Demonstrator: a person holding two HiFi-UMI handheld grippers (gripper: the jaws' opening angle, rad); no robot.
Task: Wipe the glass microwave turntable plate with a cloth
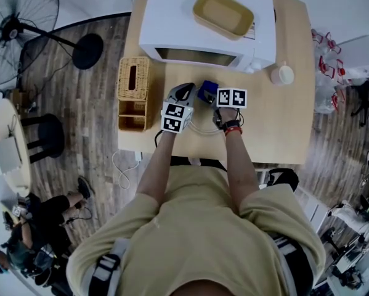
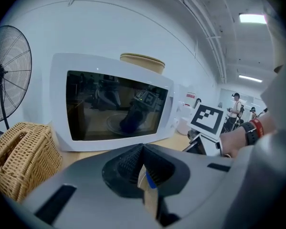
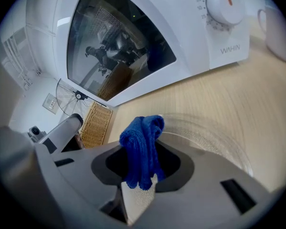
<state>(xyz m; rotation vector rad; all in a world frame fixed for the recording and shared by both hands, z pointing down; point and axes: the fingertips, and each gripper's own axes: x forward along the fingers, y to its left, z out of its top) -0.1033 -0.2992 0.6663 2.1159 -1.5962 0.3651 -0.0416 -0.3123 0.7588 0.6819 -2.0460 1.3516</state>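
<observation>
Wood-plank flooring (image 1: 85,134) surrounds a pale wooden tabletop (image 1: 276,122). A clear round glass turntable plate (image 3: 219,137) lies flat on the tabletop's near half, roughly midway between its left and right edges. In the head view only a faint arc of the plate's rim (image 1: 202,130) shows beneath the two tools.

The right tongs (image 3: 143,175) are clamped on a folded blue terry cloth (image 3: 142,151), which sticks up past their tips. The cloth sits over the far part of the plate; whether it touches the glass cannot be told. From the head view the cloth (image 1: 206,90) is a small blue patch at the right tongs (image 1: 210,98).

The left tongs (image 2: 143,149) have their ribbed tips drawn together. A thin pale and blue sliver shows in the slit behind the tips, and what it is cannot be told. They hang over the plate's left side (image 1: 185,92), just beside the cloth.

Beyond the plate, a white microwave oven with a dark glass door (image 1: 202,36) stands along the far half of the tabletop. A tan oval dish (image 1: 224,14) rests on top of it. A woven wicker basket (image 1: 133,85) stands at the left edge. A small white cup (image 1: 283,74) sits near the microwave's right front corner. A black pedestal fan (image 1: 18,23) stands on the floor off the left edge.
</observation>
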